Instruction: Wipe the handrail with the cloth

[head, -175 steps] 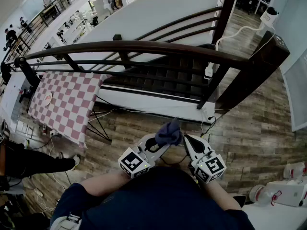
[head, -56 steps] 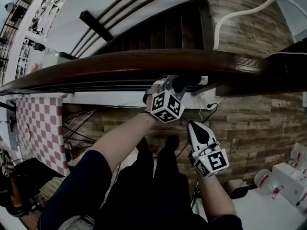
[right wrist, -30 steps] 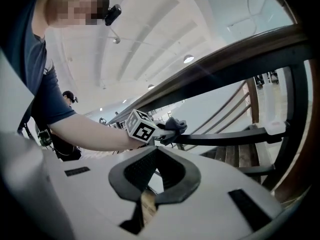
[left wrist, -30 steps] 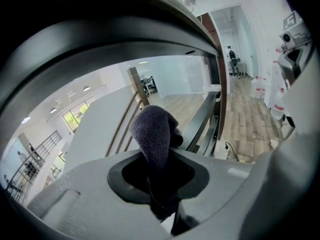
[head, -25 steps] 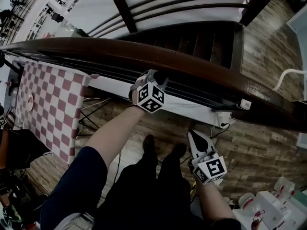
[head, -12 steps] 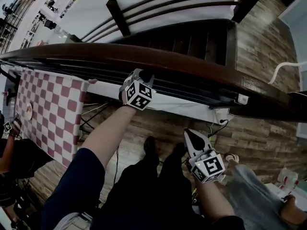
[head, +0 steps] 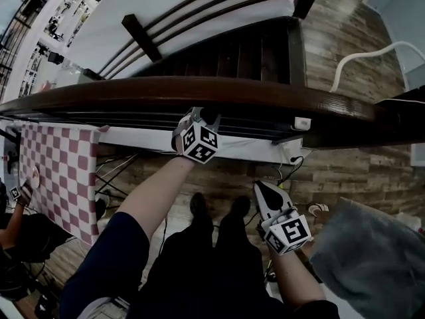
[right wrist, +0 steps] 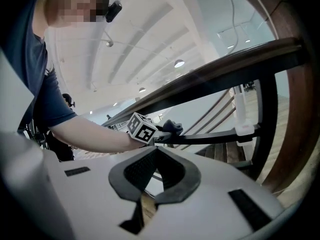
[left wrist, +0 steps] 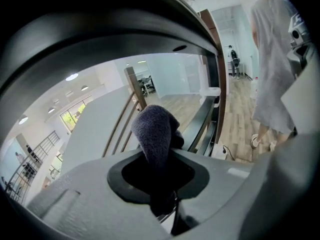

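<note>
- while the person stands at the top of the stairs, the left gripper (head: 204, 118) is raised to the near edge of the dark wooden handrail (head: 265, 97), with its nose tucked just under the rail's curve.
- its jaws are clamped on a dark blue cloth (left wrist: 154, 134), which sticks out past the tips as a folded wad.
- in the left gripper view the handrail arches close above the cloth. i cannot tell whether the two are touching.
- thinner dark rails (head: 246, 121) run just beneath the handrail, right beside the cloth.
- the right gripper (head: 267, 193) hangs low by the person's legs, well apart from the rail. its jaws are closed with nothing between them.
- step in hand, as i judge it: the wiping itself, with the cloth brought up to the rail partway along its length.
- the next move would call for pressing the wad firmly against the wood and sliding it along the rail. the grip needs to be tight enough that the cloth does not drag out of the jaws, and the top face needs covering as well as the underside.
- no container of any kind is in view.
- a red and white checked table cover (head: 56, 171) shows at the left, and a person in pale grey clothing (head: 372, 258) stands at the lower right.
</note>
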